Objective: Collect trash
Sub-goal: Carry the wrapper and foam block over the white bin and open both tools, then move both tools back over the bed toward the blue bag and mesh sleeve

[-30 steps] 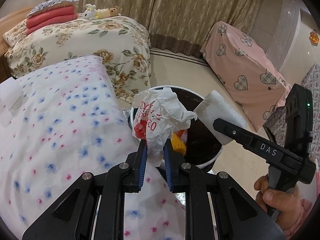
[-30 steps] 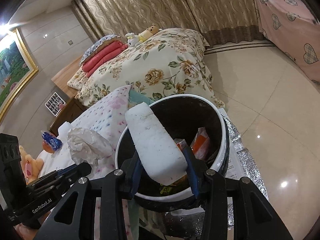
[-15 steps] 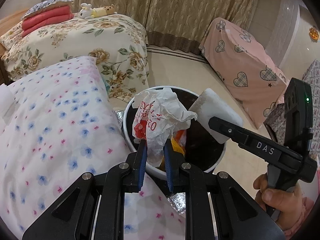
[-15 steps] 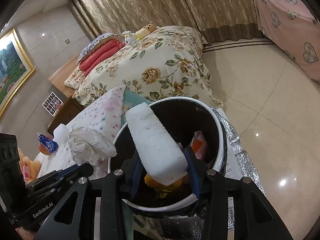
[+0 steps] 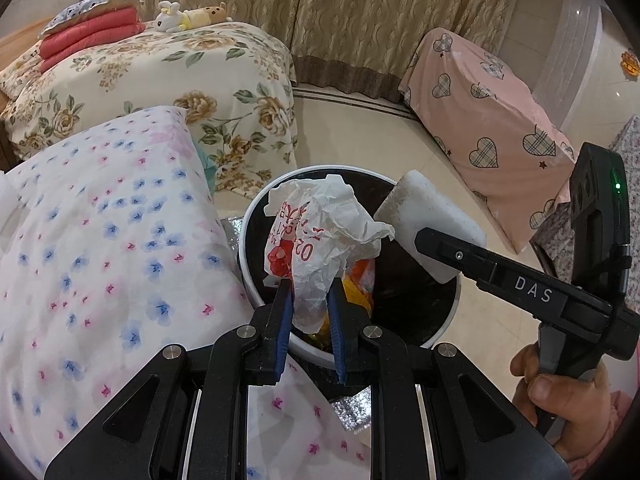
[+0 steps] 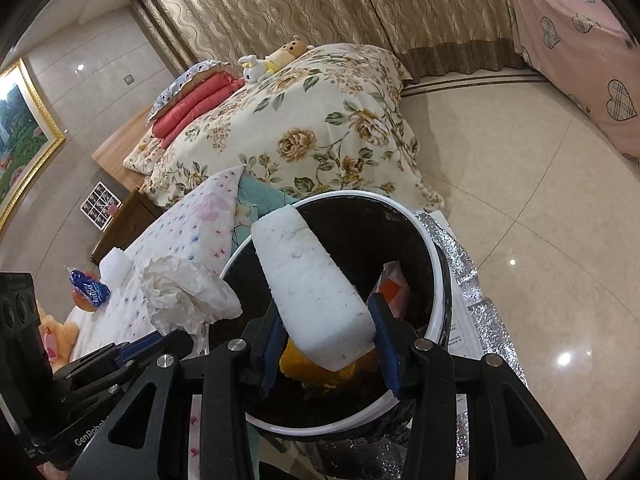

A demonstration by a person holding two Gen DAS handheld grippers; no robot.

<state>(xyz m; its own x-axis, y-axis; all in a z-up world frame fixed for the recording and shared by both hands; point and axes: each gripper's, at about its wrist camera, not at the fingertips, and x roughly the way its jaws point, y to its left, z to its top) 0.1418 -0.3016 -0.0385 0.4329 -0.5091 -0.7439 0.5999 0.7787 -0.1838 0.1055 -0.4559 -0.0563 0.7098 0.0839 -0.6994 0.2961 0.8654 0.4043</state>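
Note:
My left gripper [image 5: 310,294] is shut on a crumpled white paper wrapper [image 5: 320,236] with red print, held over the near left rim of a round white-rimmed trash bin [image 5: 256,208] with a black liner. My right gripper [image 6: 326,320] is shut on a white foam block [image 6: 312,280], which hangs over the bin's opening [image 6: 360,232]. In the left wrist view the foam block [image 5: 432,224] and the right gripper [image 5: 448,248] come in from the right. In the right wrist view the wrapper [image 6: 184,292] shows at the left. Orange and yellow packets [image 6: 394,288] lie inside the bin.
A white quilt with blue and pink flowers [image 5: 92,240] lies left of the bin. A blue packet [image 6: 90,288] and a white foam piece [image 6: 114,264] rest on it. A floral bed [image 5: 160,80] stands behind, pink-covered furniture [image 5: 492,112] to the right. Silver foil [image 6: 472,300] lies under the bin.
Both views have closed in on the bin a little, so it sits nearer under the two grippers. Both grips are unchanged.

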